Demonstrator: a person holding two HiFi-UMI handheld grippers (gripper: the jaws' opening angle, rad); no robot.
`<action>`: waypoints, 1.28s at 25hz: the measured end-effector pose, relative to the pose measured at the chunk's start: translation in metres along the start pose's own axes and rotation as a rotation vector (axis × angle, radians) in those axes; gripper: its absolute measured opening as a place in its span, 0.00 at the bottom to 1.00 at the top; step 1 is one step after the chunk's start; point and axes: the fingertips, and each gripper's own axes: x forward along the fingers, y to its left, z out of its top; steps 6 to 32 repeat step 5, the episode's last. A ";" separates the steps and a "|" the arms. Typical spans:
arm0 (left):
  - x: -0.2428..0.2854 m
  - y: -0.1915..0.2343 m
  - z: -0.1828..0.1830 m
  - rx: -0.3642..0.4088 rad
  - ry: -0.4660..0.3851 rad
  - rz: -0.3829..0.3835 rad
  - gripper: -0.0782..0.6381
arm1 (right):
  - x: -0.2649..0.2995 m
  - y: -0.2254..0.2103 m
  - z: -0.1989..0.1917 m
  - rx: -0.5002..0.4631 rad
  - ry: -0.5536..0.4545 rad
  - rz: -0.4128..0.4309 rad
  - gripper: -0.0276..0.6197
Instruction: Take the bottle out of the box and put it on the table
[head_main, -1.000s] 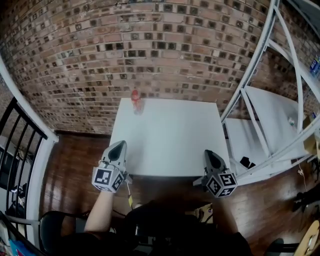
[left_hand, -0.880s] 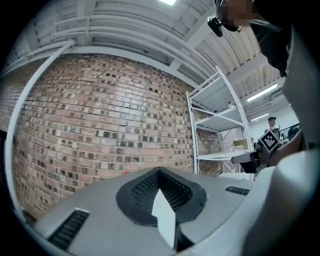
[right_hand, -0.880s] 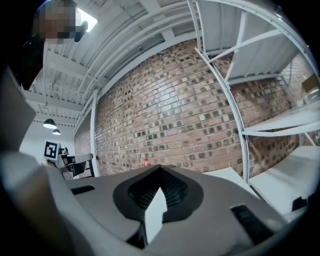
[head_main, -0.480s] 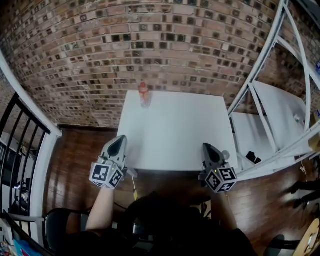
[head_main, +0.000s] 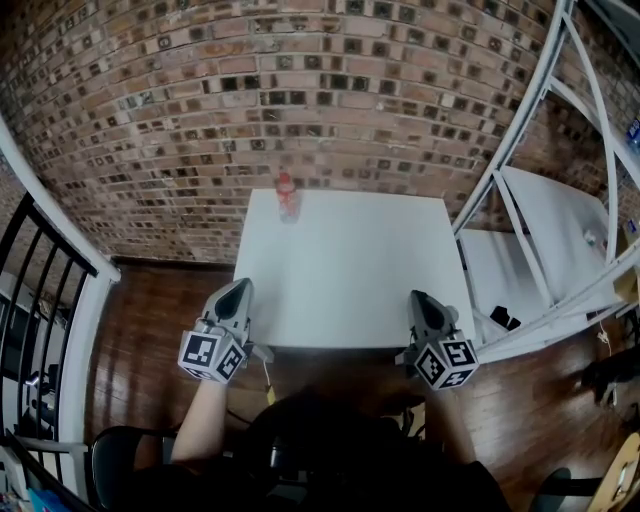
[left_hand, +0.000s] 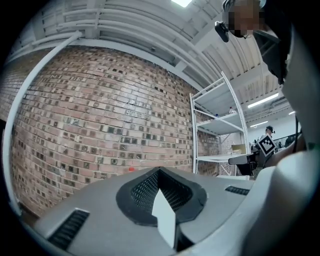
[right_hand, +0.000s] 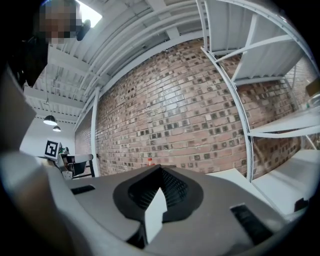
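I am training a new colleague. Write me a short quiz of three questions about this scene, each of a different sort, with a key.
1. Where on the table does the bottle stand?
A) at the far left corner, near the brick wall
B) at the near right corner
C) in the middle
2. True or false: the left gripper holds the bottle.
3. Fill in the blank: the jaws of the right gripper are ____ (open or shut).
Key: 1 A; 2 false; 3 shut.

The bottle (head_main: 288, 197) is shown too small for detail; the shelving (head_main: 552, 212) is cut off at the right.
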 end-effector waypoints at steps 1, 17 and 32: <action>0.000 0.001 0.001 -0.005 0.000 -0.002 0.11 | 0.001 0.002 0.000 -0.007 0.003 0.000 0.04; -0.006 0.004 0.000 -0.017 0.011 -0.004 0.11 | 0.001 0.010 0.000 -0.020 0.014 0.002 0.04; -0.006 0.004 0.000 -0.017 0.011 -0.004 0.11 | 0.001 0.010 0.000 -0.020 0.014 0.002 0.04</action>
